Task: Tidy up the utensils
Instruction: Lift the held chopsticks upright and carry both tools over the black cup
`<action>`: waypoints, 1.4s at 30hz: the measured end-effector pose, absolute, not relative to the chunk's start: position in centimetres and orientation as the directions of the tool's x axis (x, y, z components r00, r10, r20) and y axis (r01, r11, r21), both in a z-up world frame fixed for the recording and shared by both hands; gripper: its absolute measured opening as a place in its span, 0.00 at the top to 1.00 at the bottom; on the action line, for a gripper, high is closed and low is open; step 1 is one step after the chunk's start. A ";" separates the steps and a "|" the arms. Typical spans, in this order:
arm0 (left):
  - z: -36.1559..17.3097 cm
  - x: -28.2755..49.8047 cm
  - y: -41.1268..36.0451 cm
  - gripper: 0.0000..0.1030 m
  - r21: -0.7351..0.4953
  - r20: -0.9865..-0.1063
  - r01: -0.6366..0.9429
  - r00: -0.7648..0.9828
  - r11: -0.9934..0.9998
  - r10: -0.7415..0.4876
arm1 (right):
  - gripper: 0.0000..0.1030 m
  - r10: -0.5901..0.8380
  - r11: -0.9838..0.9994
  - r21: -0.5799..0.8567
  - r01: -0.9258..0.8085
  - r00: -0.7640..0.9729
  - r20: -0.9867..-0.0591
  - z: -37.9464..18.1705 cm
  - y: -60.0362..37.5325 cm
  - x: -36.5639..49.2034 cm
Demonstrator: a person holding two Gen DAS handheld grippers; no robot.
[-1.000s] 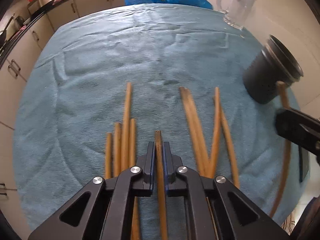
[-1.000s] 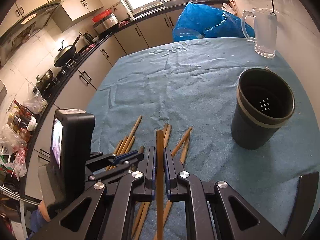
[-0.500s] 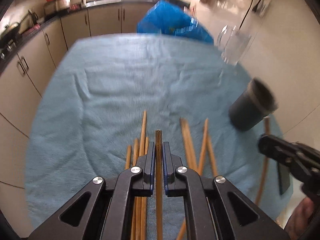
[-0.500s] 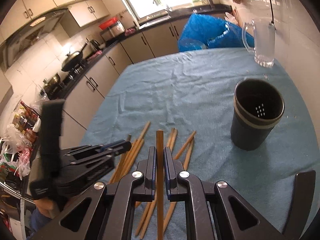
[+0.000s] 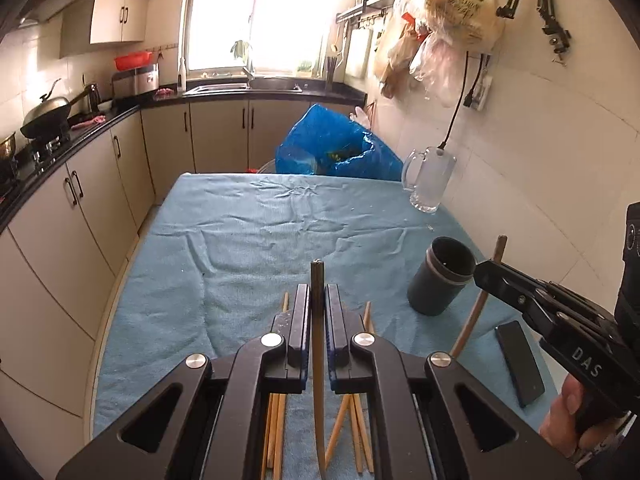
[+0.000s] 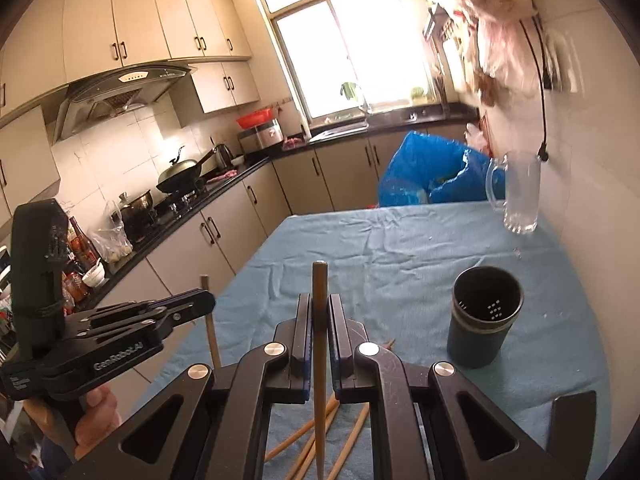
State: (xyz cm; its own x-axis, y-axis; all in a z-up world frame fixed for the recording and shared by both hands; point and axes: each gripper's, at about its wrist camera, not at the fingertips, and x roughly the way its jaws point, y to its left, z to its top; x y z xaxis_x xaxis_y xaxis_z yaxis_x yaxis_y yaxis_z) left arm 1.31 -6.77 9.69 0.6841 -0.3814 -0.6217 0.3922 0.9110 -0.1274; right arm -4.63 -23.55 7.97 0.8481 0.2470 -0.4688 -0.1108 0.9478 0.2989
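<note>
My left gripper [image 5: 318,300] is shut on a wooden chopstick [image 5: 318,276], held upright above the table. My right gripper [image 6: 319,312] is shut on another wooden chopstick [image 6: 319,280], also lifted. Several loose chopsticks [image 5: 352,420] lie on the blue cloth below both grippers, and they show in the right wrist view [image 6: 316,436] too. A dark cylindrical utensil holder [image 5: 442,280] stands upright and open to the right of them; in the right wrist view the holder [image 6: 484,316] looks empty. Each gripper shows in the other's view, the right [image 5: 486,274] and the left [image 6: 200,300].
The table has a blue cloth [image 5: 280,232]. A glass mug [image 5: 428,178] and a blue bag [image 5: 336,148] are at the far end. A black phone [image 5: 520,362] lies near the right edge. Kitchen cabinets [image 5: 72,220] run along the left.
Both grippers have risen and tilted up from the table, each carrying its chopstick. The views now look across the kitchen instead of down at the cloth.
</note>
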 end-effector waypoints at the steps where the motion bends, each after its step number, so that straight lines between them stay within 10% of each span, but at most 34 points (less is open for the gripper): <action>1: 9.7 1.0 -6.8 0.94 -0.124 -0.619 0.390 0.688 0.913 -0.378 | 0.92 0.246 0.948 0.298 -0.111 0.851 -0.464 8.1 -23.6 -4.8; 42: 13.8 -2.0 -7.5 0.94 -0.109 -0.581 0.424 0.707 0.899 -0.404 | 0.92 0.201 0.951 0.299 -0.081 0.896 -0.396 10.7 -25.1 -8.5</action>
